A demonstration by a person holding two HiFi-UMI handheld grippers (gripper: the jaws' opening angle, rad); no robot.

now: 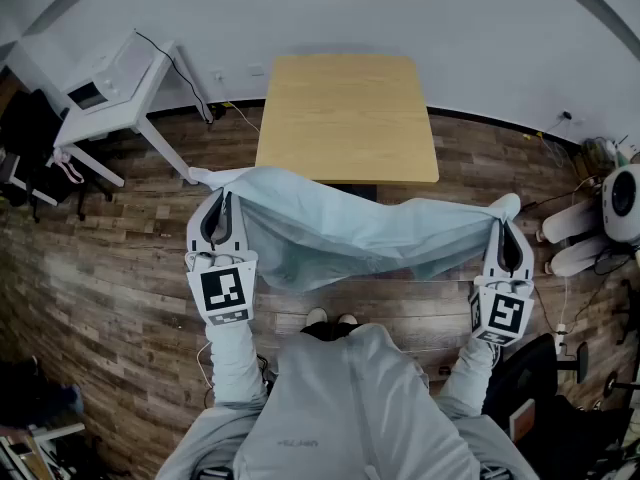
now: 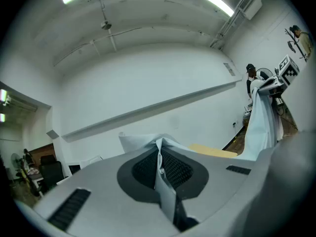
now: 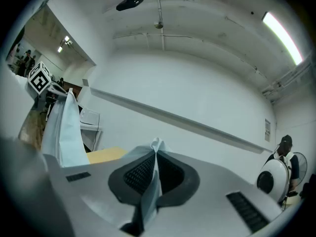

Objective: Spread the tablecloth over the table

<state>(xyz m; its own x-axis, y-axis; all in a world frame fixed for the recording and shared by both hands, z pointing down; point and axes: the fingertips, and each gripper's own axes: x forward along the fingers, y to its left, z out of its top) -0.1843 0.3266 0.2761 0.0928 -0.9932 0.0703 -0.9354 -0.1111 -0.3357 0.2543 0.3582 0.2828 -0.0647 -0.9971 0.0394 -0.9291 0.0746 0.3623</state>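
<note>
Seen from the head view, the person stands at the bottom of the frame with both sleeves reaching forward and a gripper in each hand. The light blue tablecloth (image 1: 350, 233) is stretched between them across the middle of the picture. It hangs in the air above the wood-plank floor (image 1: 110, 268), sagging in soft folds toward its centre. Its far edge lies just at the near edge of the wooden bench (image 1: 345, 118), whose top is bare in the upper middle of the frame. The left gripper (image 1: 219, 200), at centre left, has its jaws closed on one corner of the tablecloth, and a small tuft of fabric sticks out past the tips toward the upper left. In the left gripper view the two ribbed pads (image 2: 175, 169) press together on a thin fold of cloth that runs down between them. The right gripper (image 1: 503, 226), at centre right, has its jaws clamped on the opposite corner, with a bunched end poking out above the tips. The right gripper view shows the same grip, with a narrow strip of fabric pinched between the dark pads (image 3: 138, 174). Both grippers point level toward the white wall. A white desk (image 1: 110, 73) stands at the upper left beside the bench. A round white appliance (image 1: 622, 200) sits at the right edge, and a dark chair (image 1: 545, 373) is at the lower right.
</note>
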